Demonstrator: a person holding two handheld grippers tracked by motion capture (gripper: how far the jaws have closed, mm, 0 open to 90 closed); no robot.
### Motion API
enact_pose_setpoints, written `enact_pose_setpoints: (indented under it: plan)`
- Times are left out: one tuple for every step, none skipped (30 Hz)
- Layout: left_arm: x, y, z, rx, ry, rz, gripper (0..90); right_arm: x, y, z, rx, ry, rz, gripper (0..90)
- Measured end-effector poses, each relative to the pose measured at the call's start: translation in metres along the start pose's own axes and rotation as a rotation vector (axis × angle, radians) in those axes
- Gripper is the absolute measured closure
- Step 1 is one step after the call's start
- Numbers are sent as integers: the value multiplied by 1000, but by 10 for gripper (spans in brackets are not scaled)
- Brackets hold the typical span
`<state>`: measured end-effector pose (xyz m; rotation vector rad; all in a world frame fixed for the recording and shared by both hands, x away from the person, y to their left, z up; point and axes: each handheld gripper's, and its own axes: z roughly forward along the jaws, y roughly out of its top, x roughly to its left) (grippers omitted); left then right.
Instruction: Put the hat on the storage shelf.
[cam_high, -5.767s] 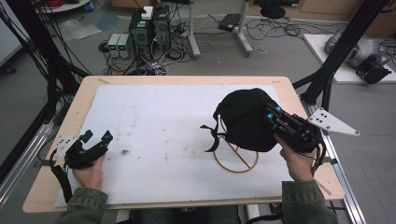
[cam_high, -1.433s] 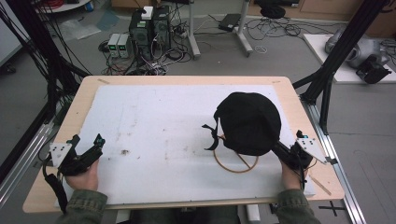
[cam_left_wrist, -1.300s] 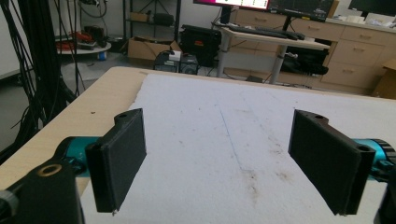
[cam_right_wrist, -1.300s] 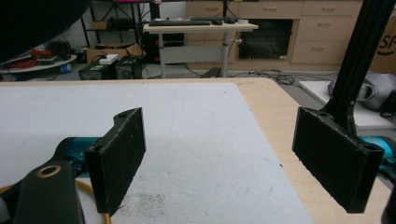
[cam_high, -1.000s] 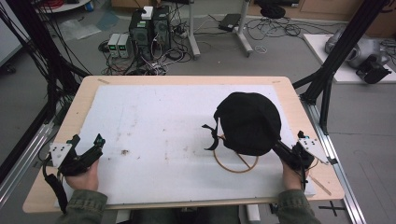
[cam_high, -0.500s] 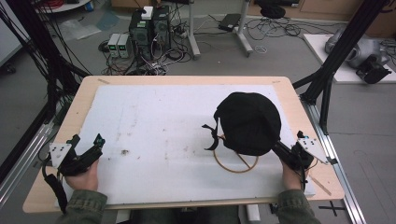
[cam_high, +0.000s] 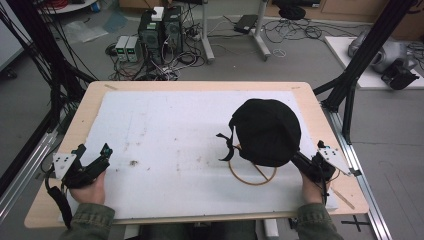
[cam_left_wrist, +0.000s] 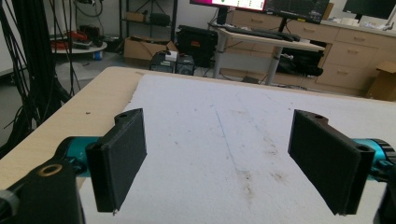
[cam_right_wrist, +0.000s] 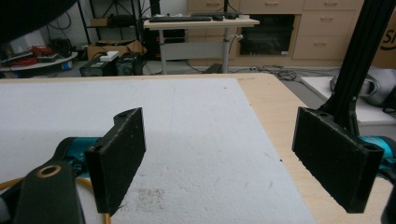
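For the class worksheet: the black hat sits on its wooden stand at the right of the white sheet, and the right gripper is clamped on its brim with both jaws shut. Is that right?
Not quite. The right gripper holds nothing: the right gripper view shows its jaws wide apart with bare white sheet between them. The rest stands: the high view shows the black hat on its wooden stand at the right of the sheet.

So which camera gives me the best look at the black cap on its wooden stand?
The high view: the whole black fabric cap shows there, perched on its wooden ring stand, strap dangling left. The right gripper view catches just a dark edge of the cap at top left and a bit of the ring.
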<state>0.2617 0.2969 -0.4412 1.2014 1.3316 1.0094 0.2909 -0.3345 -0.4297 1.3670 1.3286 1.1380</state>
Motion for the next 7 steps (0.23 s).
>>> enact_pose_setpoints:
  plan:
    - [0, 0, 0, -1, -2, 0, 197, 0, 0, 0, 2, 0, 1, 167]
    - [0, 0, 0, 1, -5, -1, 198, 0, 0, 0, 4, 1, -1, 167]
    - [0, 0, 0, 1, -5, -1, 199, 1, 0, 0, 6, 1, -1, 166]
    - [0, 0, 0, 0, -7, 0, 199, 1, 0, 0, 9, 2, -1, 166]
    - [0, 0, 0, 0, -7, 0, 199, 1, 0, 1, 7, 10, 0, 166]
    - [0, 0, 0, 0, -6, -1, 199, 0, 0, 1, 10, 15, -3, 166]
    - [1, 0, 0, 0, -9, -1, 199, 0, 0, 1, 9, 15, -4, 166]
